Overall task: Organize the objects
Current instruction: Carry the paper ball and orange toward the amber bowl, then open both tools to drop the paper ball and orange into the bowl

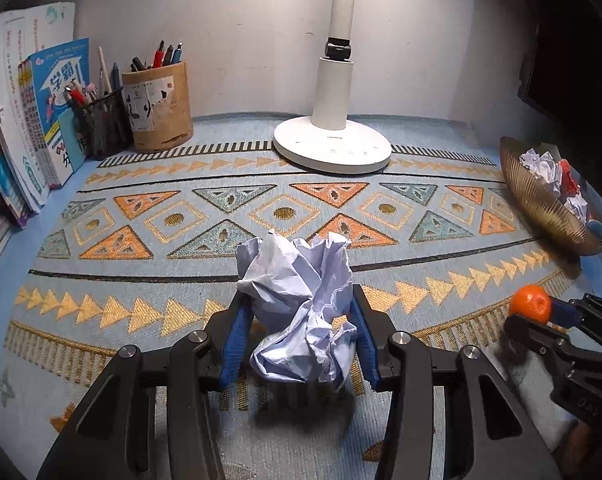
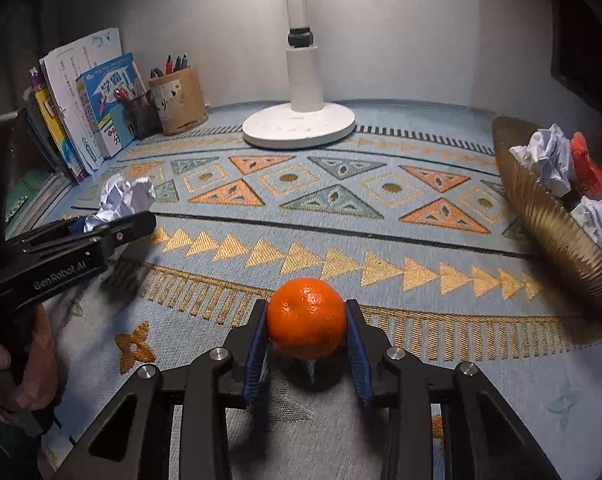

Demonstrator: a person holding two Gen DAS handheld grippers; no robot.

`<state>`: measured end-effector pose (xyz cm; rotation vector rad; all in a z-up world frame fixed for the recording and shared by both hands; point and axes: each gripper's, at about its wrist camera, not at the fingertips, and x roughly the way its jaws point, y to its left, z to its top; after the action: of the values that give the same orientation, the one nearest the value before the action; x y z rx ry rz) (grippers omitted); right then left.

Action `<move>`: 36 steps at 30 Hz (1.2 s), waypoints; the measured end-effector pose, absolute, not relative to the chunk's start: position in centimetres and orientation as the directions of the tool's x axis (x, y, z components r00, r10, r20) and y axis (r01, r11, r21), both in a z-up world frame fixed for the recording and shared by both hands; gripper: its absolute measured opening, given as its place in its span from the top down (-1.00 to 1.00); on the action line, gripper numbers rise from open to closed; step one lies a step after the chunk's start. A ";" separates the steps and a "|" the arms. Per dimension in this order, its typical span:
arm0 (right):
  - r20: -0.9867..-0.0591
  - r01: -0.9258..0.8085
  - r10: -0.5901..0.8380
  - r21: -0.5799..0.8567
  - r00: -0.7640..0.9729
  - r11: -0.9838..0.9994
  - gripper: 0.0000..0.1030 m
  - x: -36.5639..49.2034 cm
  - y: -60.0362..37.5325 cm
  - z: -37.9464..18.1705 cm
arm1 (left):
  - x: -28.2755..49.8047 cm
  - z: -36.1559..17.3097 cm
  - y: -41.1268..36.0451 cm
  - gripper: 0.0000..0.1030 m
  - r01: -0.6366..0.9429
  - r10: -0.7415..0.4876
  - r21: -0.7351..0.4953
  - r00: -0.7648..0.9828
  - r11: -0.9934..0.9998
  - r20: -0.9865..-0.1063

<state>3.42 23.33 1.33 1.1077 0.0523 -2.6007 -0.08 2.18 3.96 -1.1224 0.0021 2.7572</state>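
Note:
A crumpled ball of white paper [image 1: 299, 304] is pinched between the blue pads of my left gripper [image 1: 297, 300], held just above the patterned mat. From the right wrist view the same paper ball [image 2: 127, 196] and left gripper [image 2: 113, 216] sit at the left, with a hand [image 2: 33, 364] on the handle. My right gripper [image 2: 307, 312] is shut on an orange mandarin [image 2: 307, 318], lifted a little off the mat. That mandarin [image 1: 529, 305] shows at the right edge of the left wrist view, in the right gripper [image 1: 535, 312].
A gold ribbed bowl [image 2: 549, 216] at the right holds crumpled papers and a red scrap. A white lamp base [image 2: 299, 124] stands at the back centre. Pen cups [image 1: 159, 106] and upright books [image 1: 41, 120] line the back left. The patterned mat [image 1: 285, 212] covers the desk.

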 end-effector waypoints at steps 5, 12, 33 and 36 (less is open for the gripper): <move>-0.645 0.240 -0.266 0.131 -0.716 -0.962 0.30 4.2 28.3 6.2 | 0.5 8.8 7.4 0.15 -0.281 0.274 -0.092 -0.723 -0.955 -0.634; -0.548 -0.054 -0.057 0.184 -0.834 -0.981 0.30 1.7 41.9 14.2 | -2.5 14.9 21.2 0.15 -0.497 0.430 -0.035 -0.710 -0.867 -0.557; -0.625 -0.126 -0.115 0.327 -0.772 -0.937 -0.02 -6.9 49.5 12.4 | -9.7 13.4 28.5 -0.72 -0.619 0.582 -0.180 -0.542 -0.764 -0.606; -0.619 -0.062 -0.158 0.318 -0.770 -0.946 -0.05 -4.7 46.9 13.1 | -7.3 14.2 24.6 -0.72 -0.604 0.585 -0.196 -0.558 -0.772 -0.588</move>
<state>-4.73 46.87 13.10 1.0457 -0.5020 -2.8642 -7.28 24.59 14.21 -0.8544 0.0369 2.3004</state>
